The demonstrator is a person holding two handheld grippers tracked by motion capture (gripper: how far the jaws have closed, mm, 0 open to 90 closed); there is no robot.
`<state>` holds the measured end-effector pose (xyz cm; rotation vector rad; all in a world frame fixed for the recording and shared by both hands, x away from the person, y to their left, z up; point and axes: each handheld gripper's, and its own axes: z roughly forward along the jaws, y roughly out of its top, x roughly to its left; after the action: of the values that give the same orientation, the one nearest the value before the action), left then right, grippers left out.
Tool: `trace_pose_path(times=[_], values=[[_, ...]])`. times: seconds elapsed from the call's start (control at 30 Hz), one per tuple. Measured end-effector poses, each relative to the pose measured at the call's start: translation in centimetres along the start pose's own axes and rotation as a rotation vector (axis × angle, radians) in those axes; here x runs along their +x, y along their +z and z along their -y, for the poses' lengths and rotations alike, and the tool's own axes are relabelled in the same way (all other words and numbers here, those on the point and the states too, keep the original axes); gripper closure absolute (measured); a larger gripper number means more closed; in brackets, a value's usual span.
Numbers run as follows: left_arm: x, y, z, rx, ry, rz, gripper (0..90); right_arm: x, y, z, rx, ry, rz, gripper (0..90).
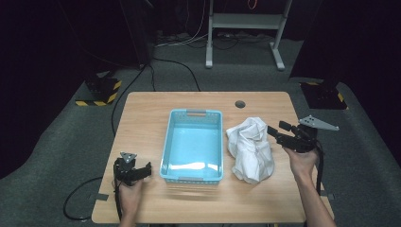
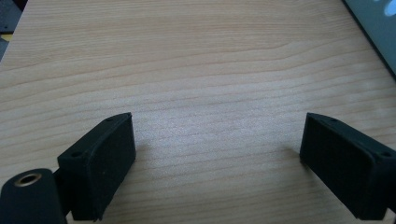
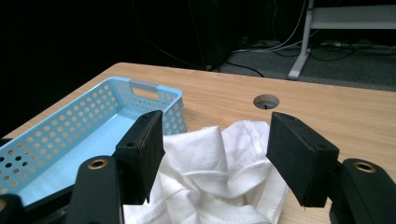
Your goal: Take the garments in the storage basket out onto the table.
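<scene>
A crumpled white garment (image 1: 249,149) is seen lying on the counter (image 1: 142,106), just beside the right wall of the light-blue basket (image 1: 193,177). The right claw (image 1: 275,131) is held open at the garment's right edge. The left claw (image 1: 144,170) is held open over bare counter.

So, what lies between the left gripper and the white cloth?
The blue basket stands between the left gripper and the white cloth, as the high view shows.
</scene>
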<state>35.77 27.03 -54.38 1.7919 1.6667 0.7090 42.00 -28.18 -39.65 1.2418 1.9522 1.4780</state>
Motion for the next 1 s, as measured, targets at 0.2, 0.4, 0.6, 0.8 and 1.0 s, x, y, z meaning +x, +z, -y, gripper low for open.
trace_pose_path(times=[0.2, 0.4, 0.6, 0.8, 1.0], values=[[0.0, 0.0, 0.0, 0.000, 0.000, 0.000, 10.6, -0.3, -0.4, 0.1, -0.005, 0.003, 0.006, 35.8], [0.0, 0.0, 0.0, 0.000, 0.000, 0.000, 10.6, -0.4, -0.6, 0.3, -0.006, 0.006, 0.010, 35.8], [0.0, 0.0, 0.0, 0.000, 0.000, 0.000, 10.6, -0.4, -0.8, 0.4, -0.008, 0.003, 0.010, 35.8], [0.0, 0.0, 0.0, 0.000, 0.000, 0.000, 10.6, -0.4, -1.0, 0.5, -0.011, 0.003, 0.010, 35.8], [0.0, 0.0, 0.0, 0.000, 0.000, 0.000, 10.6, -0.5, -1.1, 0.7, -0.008, 0.001, 0.012, 35.8]])
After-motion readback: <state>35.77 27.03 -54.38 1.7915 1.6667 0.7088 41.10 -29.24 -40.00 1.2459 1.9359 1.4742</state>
